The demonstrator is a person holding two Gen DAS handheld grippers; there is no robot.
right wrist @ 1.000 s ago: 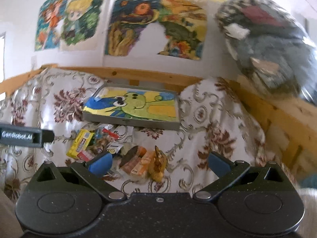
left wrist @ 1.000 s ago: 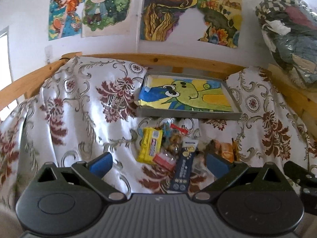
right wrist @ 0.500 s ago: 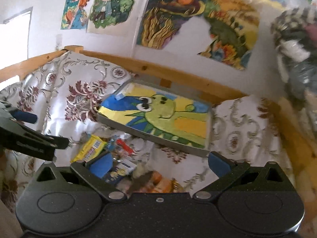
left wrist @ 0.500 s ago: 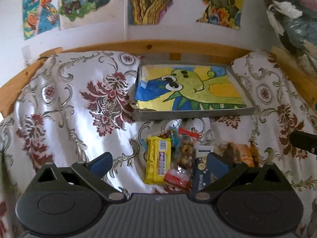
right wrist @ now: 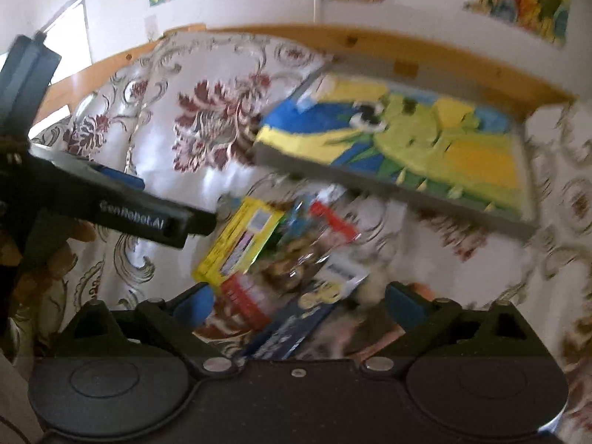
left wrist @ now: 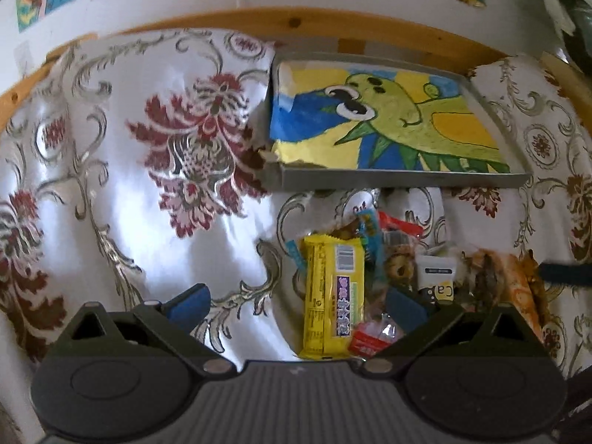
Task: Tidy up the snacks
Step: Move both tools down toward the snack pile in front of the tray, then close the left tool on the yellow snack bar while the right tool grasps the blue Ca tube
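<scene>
Left gripper (left wrist: 296, 301) held wide apart, gripping nothing, low over the flowered cloth (left wrist: 122, 185). Yellow snack bar (left wrist: 333, 296) lying lengthwise on the cloth between the two blue pads, nearer to the right one, not touching either. Small red packet (left wrist: 370, 336) just beside the bar's lower end, right against the right finger. Rest of the snack pile (left wrist: 399, 255) spread to the right. Grey tray (left wrist: 392, 179) with a dinosaur drawing beyond the pile, well apart from the fingers.

Right gripper (right wrist: 299, 301) also spread open and empty, above the same pile; picture blurred. Dark blue packet (right wrist: 292, 333) between its fingers, yellow bar up and left of it.
</scene>
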